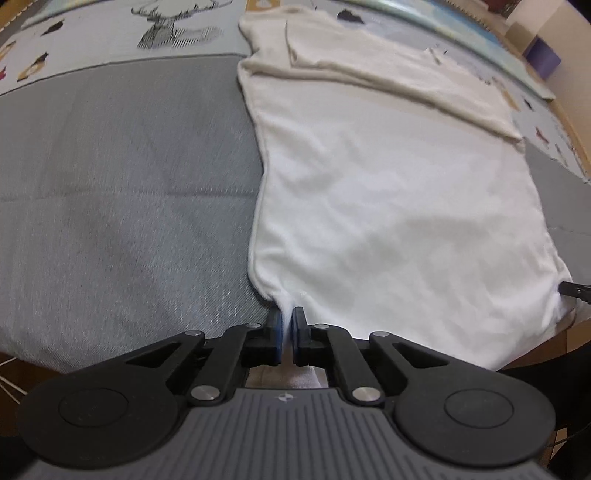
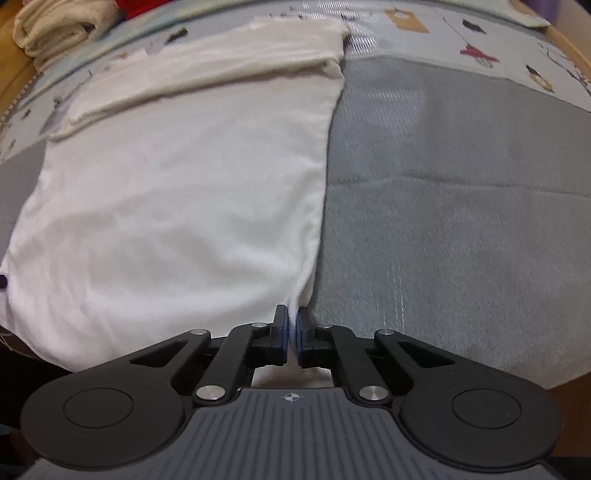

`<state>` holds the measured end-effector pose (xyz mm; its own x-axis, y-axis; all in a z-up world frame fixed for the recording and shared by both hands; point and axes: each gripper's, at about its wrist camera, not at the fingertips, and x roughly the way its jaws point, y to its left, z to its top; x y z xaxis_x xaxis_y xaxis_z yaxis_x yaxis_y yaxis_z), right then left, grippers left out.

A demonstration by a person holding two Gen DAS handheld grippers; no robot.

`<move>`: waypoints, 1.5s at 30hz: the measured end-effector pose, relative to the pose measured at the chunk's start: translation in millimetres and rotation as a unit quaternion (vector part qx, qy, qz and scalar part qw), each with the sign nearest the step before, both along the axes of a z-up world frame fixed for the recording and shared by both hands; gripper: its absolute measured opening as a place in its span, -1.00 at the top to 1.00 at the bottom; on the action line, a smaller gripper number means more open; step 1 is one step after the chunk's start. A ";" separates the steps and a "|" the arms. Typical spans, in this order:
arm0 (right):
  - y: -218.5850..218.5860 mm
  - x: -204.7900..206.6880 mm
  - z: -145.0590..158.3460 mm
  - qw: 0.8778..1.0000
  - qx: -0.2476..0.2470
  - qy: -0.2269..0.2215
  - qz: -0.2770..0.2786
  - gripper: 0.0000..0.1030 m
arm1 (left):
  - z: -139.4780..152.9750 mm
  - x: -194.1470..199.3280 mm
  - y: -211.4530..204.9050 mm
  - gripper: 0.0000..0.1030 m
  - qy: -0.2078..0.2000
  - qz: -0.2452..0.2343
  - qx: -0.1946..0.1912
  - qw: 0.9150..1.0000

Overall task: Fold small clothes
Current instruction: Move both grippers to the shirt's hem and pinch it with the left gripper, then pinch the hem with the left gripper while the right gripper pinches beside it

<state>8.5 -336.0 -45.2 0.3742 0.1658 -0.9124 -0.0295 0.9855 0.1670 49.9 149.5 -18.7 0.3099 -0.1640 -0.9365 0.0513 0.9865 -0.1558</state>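
A white garment [image 1: 388,192] lies spread across a grey quilted mat [image 1: 122,184], its far end folded over.

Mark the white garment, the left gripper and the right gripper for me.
white garment [image 1: 388,206], left wrist view, middle of the flat body panel.
left gripper [image 1: 287,325], left wrist view, between its fingertips.
right gripper [image 2: 293,325], right wrist view, between its fingertips.

Bare grey mat [image 1: 122,184] lies open left of the white garment [image 1: 388,206]; rolled towels [image 2: 55,29] crowd the far corner.
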 end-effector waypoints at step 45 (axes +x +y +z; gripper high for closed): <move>8.1 -7.5 -12.9 0.999 -0.023 0.014 0.025 0.19 | -12.6 -1.6 -8.8 0.56 0.032 0.016 0.032 0.999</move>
<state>1.0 -327.9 -58.1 0.3410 0.1408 -0.9295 -0.0753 0.9896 0.1223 48.4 140.6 -31.4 0.2540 -0.0938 -0.9626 0.0116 0.9955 -0.0939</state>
